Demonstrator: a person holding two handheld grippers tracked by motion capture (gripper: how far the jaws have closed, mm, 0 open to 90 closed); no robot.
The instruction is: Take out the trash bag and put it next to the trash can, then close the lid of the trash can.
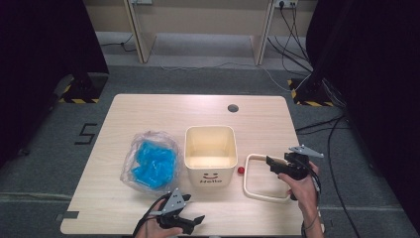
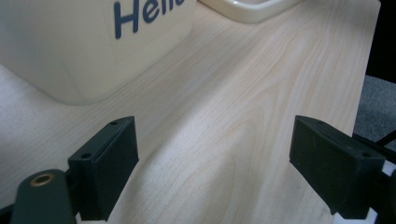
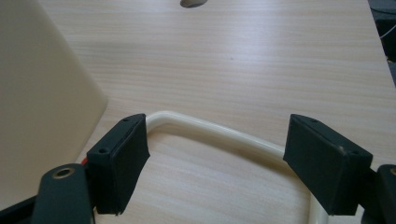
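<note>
Cream frame [image 3: 219,133] partly behind open right gripper [image 3: 217,154] (corner cut off)

On the bench [image 1: 148,208] are counted one cream bin [image 1: 210,154], one cream frame [image 1: 262,177], one clear bag of blue pieces [image 1: 151,161], one red ball [image 1: 240,170] and two claws

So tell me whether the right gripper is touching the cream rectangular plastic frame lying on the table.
Apart. In the right gripper view the right gripper has its jaws wide open, and the cream rectangular plastic frame runs across the table behind them, clear of both pads.
</note>
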